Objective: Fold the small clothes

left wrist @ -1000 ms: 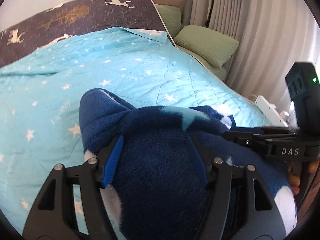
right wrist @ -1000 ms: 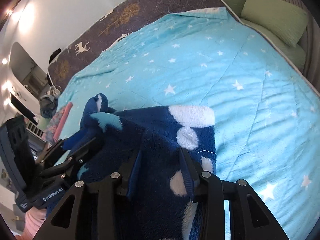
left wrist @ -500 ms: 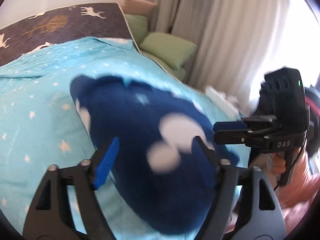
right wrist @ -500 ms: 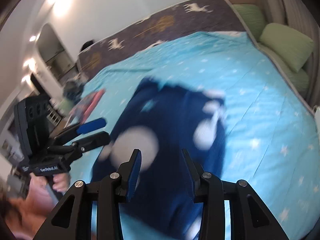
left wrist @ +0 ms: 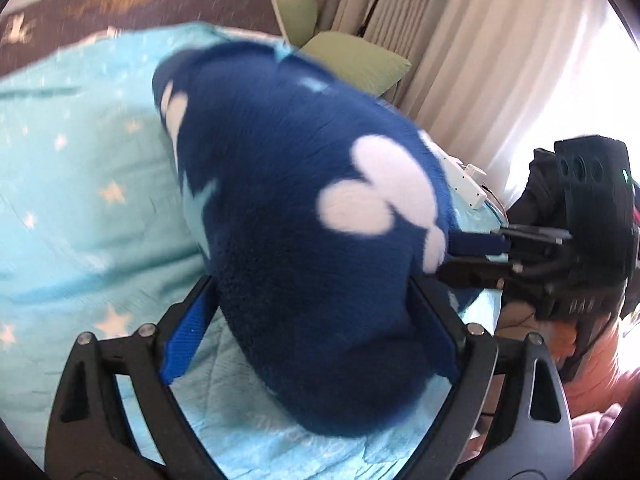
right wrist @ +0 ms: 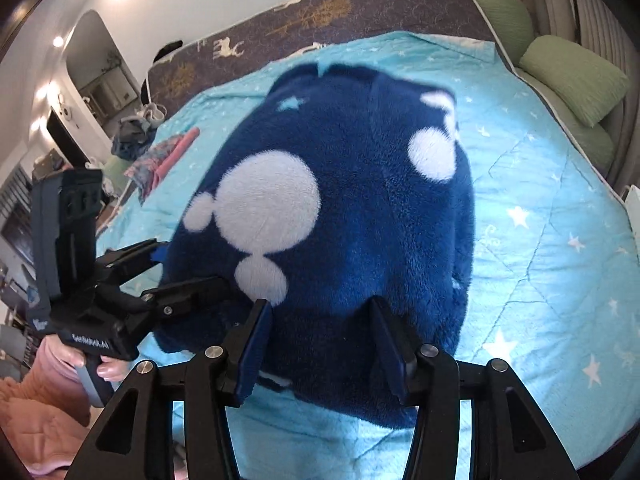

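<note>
A dark blue fleece garment with white mouse-head shapes lies spread on the light blue star quilt; it also shows in the right wrist view. My left gripper is open, its fingers standing either side of the garment's near edge. My right gripper is open too, with the near hem between its fingers. In the left wrist view the right gripper sits at the garment's right edge. In the right wrist view the left gripper sits at its left edge.
Green pillows and curtains line the bed's right side. A dark deer-print sheet covers the head end. Folded pink and patterned clothes lie at the quilt's left edge. A white power strip sits by the curtain.
Both grippers were shut on the bunched garment a second ago. They have since flung it out flat onto the quilt, opened and drawn back to its near edge.
</note>
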`<state>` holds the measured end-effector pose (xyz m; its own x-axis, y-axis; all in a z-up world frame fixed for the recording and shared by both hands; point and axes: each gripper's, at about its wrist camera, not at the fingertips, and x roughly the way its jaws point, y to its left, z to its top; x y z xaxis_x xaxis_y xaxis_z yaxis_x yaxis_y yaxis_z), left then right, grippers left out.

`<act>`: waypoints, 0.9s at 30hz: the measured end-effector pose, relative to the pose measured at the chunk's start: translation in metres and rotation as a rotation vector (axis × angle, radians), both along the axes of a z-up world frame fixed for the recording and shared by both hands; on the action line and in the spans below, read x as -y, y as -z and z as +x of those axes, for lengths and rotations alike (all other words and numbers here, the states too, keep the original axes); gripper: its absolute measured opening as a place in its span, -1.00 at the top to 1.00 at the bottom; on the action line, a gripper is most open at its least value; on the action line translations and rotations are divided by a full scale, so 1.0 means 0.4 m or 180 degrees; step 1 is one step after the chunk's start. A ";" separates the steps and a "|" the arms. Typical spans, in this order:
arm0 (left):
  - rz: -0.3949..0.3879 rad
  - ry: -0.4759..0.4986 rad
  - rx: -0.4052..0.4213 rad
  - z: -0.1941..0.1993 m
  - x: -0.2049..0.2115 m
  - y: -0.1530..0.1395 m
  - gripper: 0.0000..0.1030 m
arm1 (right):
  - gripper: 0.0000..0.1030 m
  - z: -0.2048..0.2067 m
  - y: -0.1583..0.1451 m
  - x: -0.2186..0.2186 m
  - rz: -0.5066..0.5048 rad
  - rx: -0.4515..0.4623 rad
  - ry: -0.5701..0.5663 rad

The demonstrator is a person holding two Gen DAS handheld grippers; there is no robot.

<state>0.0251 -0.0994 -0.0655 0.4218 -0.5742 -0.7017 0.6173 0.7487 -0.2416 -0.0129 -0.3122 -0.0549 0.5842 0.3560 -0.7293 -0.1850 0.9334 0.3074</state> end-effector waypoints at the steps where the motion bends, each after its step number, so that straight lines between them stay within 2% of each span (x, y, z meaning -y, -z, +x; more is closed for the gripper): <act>1: -0.0002 0.0016 0.0026 -0.003 -0.003 -0.009 -0.79 | -0.03 -0.006 -0.011 0.012 0.0046 0.0051 0.0012; 2: -0.0018 0.0027 0.0046 -0.004 -0.006 -0.019 -0.79 | -0.07 -0.013 -0.020 0.025 0.0109 0.0102 0.0015; 4: -0.0081 0.0017 0.0093 -0.001 -0.016 -0.038 -0.79 | -0.38 -0.024 -0.039 0.062 0.0276 0.0222 0.0081; 5: -0.0097 -0.0005 0.0119 0.001 -0.016 -0.044 -0.79 | -0.48 -0.026 -0.050 0.086 0.0358 0.0272 0.0189; 10: -0.0033 -0.0102 0.0156 0.022 -0.026 -0.048 -0.79 | -0.55 0.013 -0.042 0.163 0.0520 0.0142 0.0463; 15: 0.0009 -0.0111 0.0169 0.033 -0.022 -0.053 -0.79 | -0.62 0.058 -0.008 0.185 0.0633 0.0011 0.0440; 22: 0.0042 -0.0091 0.0175 0.062 -0.009 -0.064 -0.80 | -0.67 0.108 -0.003 0.191 0.0869 -0.0074 0.0395; 27: -0.0045 -0.0197 0.0159 0.122 -0.020 -0.082 -0.80 | -0.71 0.172 -0.002 0.208 0.0977 -0.0130 0.0353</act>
